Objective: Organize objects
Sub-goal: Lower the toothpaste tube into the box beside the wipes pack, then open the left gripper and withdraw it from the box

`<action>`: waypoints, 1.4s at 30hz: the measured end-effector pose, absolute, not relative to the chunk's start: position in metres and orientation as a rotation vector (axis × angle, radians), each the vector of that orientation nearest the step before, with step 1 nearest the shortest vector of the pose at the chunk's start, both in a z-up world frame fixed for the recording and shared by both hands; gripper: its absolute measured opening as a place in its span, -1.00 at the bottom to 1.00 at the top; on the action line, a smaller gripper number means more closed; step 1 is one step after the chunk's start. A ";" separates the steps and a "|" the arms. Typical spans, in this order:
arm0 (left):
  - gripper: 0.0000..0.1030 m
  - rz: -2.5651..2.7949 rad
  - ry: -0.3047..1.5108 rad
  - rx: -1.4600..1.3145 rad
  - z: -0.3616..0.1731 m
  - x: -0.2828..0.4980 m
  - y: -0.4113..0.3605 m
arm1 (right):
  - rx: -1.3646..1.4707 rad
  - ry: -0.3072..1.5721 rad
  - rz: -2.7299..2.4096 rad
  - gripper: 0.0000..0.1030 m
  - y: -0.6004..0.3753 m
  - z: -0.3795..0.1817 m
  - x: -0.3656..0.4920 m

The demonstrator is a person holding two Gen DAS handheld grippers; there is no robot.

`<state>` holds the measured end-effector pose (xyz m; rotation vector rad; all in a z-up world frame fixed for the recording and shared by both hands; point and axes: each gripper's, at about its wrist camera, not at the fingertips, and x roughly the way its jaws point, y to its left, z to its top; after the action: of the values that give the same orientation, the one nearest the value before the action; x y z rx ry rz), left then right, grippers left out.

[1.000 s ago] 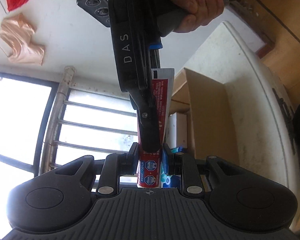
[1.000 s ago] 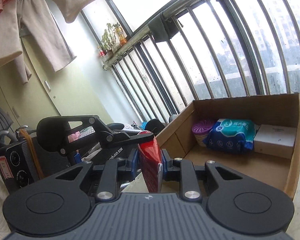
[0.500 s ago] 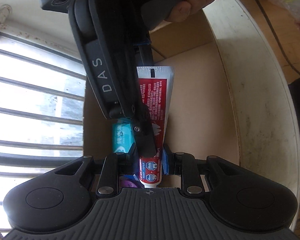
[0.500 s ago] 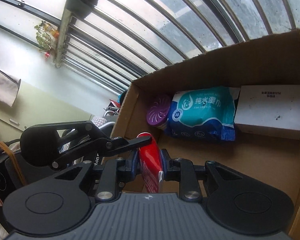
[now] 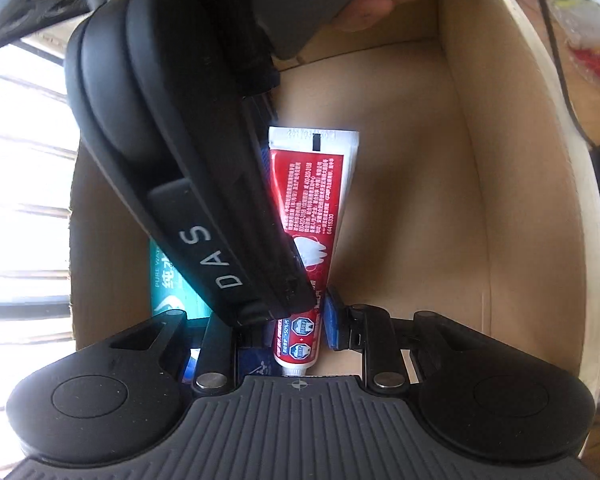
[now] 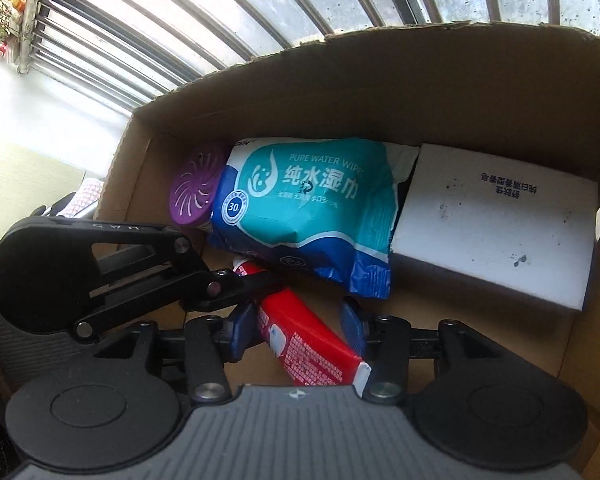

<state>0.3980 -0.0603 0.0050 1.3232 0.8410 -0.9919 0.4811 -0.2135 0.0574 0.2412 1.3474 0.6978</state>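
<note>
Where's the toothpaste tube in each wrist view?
Left wrist: toothpaste tube centre frame, cap end between the left tongs, crimp pointing up.
Right wrist: tube low centre, slanting between the opening right tongs.
Shared landmark: teal wipes pack in the cardboard box.

Box (image 6: pixel 380 80): wipes pack (image 6: pixel 312 204) at back wall, round canister (image 6: pixel 194 190) left, carton (image 6: pixel 496 220) right. Toothpaste tube (image 6: pixel 304 340) in front of pack.

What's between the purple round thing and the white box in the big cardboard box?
The teal and blue wet-wipes pack lies between the purple round thing and the white box. The right wrist view shows it.
</note>
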 end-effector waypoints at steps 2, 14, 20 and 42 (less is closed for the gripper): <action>-0.55 -0.981 0.854 1.311 0.004 0.401 -0.060 | 0.220 1.330 0.682 0.09 -0.215 0.058 0.478; -0.47 -0.841 0.951 1.234 -0.009 0.412 -0.044 | 0.161 1.240 0.637 0.15 -0.231 0.086 0.472; -0.18 -0.813 0.916 1.263 -0.004 0.404 -0.041 | 0.144 1.227 0.627 0.14 -0.229 0.081 0.469; 0.02 -0.700 0.827 1.050 0.029 0.364 0.013 | 0.115 1.177 0.667 0.17 -0.232 0.086 0.446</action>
<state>0.3640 0.0135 0.0287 1.0501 0.8267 -0.7000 0.4455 -0.2323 0.0856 0.1150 1.1769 0.6669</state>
